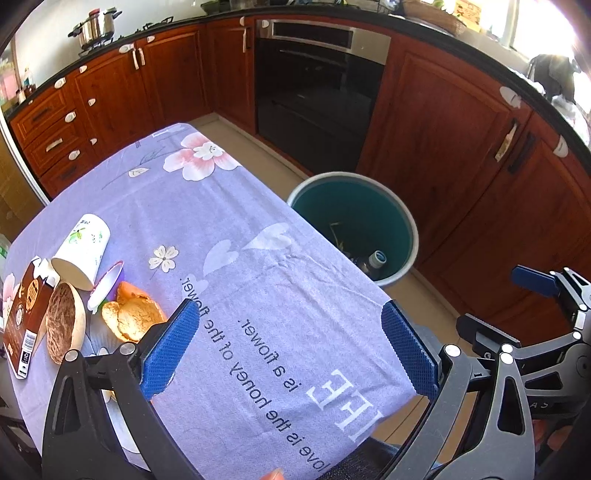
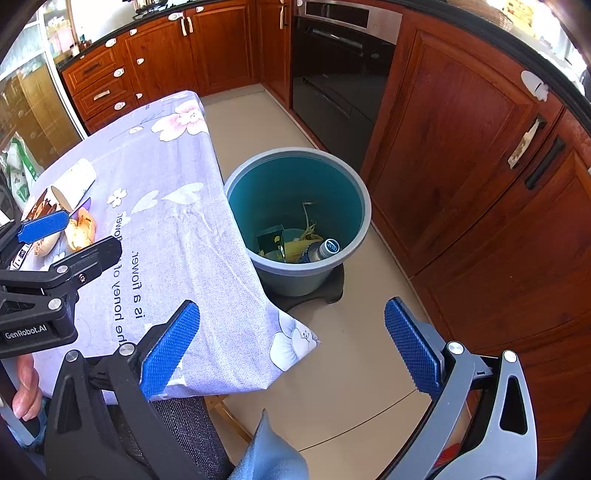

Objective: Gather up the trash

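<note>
Trash lies at the left of the lilac-clothed table (image 1: 258,258): a tipped white paper cup (image 1: 83,249), a brown carton (image 1: 22,317), a brown bread-like half shell (image 1: 64,321), orange peel pieces (image 1: 135,314) and a white lid (image 1: 105,286). My left gripper (image 1: 291,350) is open and empty above the table, just right of the peel. My right gripper (image 2: 291,350) is open and empty over the table's corner and the floor. The teal bin (image 2: 354,192) stands on the floor beside the table and holds a bottle (image 2: 321,251), a carton and husks.
Wooden cabinets (image 2: 461,147) and a black oven (image 2: 340,81) ring the floor behind the bin. A pot (image 1: 98,27) sits on the stove. A chair with grey fabric (image 2: 184,424) is below the table's near edge.
</note>
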A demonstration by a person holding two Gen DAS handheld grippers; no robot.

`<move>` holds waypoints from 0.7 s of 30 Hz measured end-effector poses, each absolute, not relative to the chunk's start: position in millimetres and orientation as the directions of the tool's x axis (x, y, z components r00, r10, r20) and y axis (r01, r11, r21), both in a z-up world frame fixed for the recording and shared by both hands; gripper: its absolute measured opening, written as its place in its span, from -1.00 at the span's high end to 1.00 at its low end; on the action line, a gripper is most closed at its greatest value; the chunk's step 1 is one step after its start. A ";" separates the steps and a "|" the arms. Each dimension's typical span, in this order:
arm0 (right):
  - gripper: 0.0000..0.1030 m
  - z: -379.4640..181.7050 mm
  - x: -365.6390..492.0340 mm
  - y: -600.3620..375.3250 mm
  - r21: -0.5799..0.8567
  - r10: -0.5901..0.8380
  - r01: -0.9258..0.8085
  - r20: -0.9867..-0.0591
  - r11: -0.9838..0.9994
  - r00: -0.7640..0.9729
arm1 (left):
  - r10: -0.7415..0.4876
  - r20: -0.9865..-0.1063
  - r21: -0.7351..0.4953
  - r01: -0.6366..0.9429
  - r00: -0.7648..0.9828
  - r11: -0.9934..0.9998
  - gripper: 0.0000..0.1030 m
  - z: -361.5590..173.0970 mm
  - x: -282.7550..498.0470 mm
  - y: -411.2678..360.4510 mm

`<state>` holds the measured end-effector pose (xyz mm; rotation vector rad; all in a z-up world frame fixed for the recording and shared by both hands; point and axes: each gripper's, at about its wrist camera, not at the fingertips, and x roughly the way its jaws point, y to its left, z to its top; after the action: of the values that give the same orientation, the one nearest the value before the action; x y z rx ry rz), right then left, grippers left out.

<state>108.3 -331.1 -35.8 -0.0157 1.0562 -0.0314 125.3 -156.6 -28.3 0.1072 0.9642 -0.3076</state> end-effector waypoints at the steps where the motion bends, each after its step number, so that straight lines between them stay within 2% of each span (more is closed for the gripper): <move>1: -0.87 -36.1 108.5 -331.6 -0.027 -0.033 0.019 -0.870 0.999 0.492 | -0.210 -0.822 -0.046 0.305 0.530 0.951 -0.92 -28.0 125.2 -157.1; 21: -0.87 -36.7 110.8 -334.8 -0.026 -0.036 0.027 -0.871 0.999 0.490 | -0.211 -0.823 -0.047 0.307 0.527 0.951 -0.92 -29.1 123.7 -159.5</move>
<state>110.8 -334.8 -36.7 -0.0093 1.0580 -0.0381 123.7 -159.5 -29.1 0.1085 0.9678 -0.3101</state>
